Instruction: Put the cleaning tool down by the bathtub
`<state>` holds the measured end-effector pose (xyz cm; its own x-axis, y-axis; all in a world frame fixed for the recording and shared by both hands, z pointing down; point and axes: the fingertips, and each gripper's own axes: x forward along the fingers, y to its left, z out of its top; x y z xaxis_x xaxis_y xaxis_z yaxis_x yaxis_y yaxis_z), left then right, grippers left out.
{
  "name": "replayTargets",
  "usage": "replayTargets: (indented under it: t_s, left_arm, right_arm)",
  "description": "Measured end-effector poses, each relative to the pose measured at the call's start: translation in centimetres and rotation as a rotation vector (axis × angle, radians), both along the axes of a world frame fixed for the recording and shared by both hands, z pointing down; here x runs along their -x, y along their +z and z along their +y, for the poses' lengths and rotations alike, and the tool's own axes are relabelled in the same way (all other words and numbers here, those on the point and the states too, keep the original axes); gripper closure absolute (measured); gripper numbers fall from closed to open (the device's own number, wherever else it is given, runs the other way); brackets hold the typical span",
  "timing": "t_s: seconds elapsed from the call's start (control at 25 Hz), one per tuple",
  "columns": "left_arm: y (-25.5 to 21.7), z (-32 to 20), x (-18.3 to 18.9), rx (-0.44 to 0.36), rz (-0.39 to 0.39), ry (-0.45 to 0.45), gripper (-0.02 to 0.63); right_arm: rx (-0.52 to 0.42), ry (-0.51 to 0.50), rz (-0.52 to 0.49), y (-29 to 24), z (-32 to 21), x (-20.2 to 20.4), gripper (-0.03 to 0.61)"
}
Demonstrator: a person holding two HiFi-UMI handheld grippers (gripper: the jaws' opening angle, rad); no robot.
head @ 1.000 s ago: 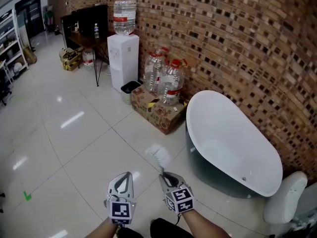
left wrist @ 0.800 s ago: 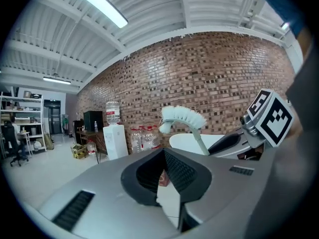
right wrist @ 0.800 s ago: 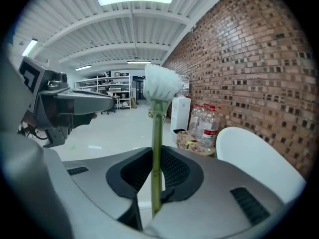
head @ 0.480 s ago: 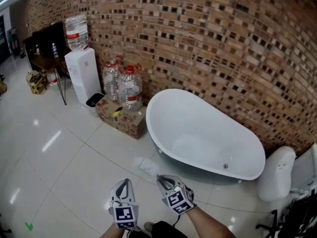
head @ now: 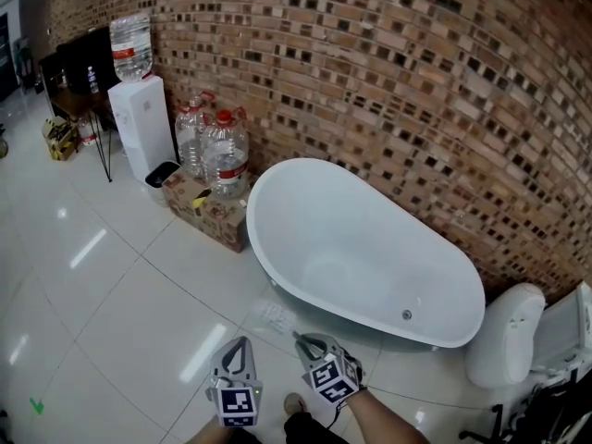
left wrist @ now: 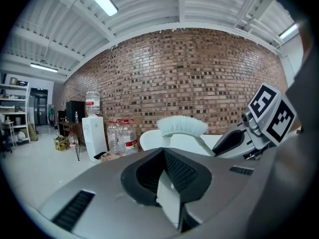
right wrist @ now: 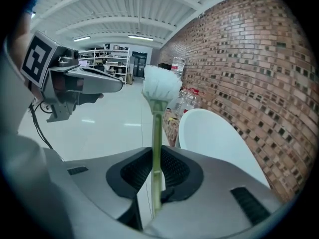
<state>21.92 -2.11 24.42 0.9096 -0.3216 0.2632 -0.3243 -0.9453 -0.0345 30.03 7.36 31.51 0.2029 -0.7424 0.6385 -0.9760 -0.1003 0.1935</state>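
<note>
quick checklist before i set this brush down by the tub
1. Grip: ok, the right gripper is shut on the brush handle.
2. Other side free: ok, the left gripper is shut with nothing between its jaws.
3. Near enough: ok, the bathtub sits just ahead of both grippers.
4. Landing spot: ok, bare floor tile shows in front of the bathtub.
5. Obstacles: ok, the cardboard box stands off at the bathtub's left end.
6. Brush height above the floor: cannot tell.

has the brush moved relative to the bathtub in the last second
Yes. The brush in the right gripper has come closer to the bathtub: it was off the tub's end, and its head is now just in front of the long side.
</note>
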Motion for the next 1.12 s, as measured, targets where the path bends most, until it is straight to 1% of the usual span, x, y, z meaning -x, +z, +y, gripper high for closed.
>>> replayTargets:
  t_s: [0.16, 0.32, 0.44, 0.6, 0.76, 0.88, 1.0, 1.12]
  left_arm:
    - [1.7, 2.1, -1.3, 0.024, 0.0, -0.033, 0.607]
    - [4.5, 3.3, -1.3, 0.048, -0.016, -0.011, 0.607]
    - [8.0, 3.3, -1.2, 0.044, -0.039, -0.006, 0.607]
    - [14.9, 3.0, -2.5, 0.067, -0.029, -0.045, 0.607]
    - [23.8, 3.6, -3.6, 0.051, -0.08, -0.013, 0.607]
    - [30.3, 3.7, -3.9, 0.083, -0.09, -0.041, 0.607]
    - [35.2, 3.1, -4.7, 0.092, -0.103, -0.052, 0.607]
    - [39.2, 2.3, -6.1, 0.075, -0.085, -0.037, 0.607]
  right_arm:
    - [0.048, -0.025, -0.006, 2.9, 1.7, -2.1, 0.511]
    - [0.1, -0.05, 0.024, 5.7, 2.1, -3.2, 0.511]
    - [0.122, -0.075, 0.037, 8.9, 1.6, -3.5, 0.511]
    - [0.155, -0.115, 0.038, 16.2, 0.8, -4.8, 0.511]
    - [0.15, -0.099, 0.029, 24.2, -0.1, -6.9, 0.511]
    - [0.161, -0.089, 0.024, 30.9, -0.2, -9.0, 0.511]
    - [0.179, -0.083, 0.015, 36.2, 0.1, -10.1, 0.511]
    - [0.182, -0.06, 0.004, 40.9, 0.6, -10.8, 0.511]
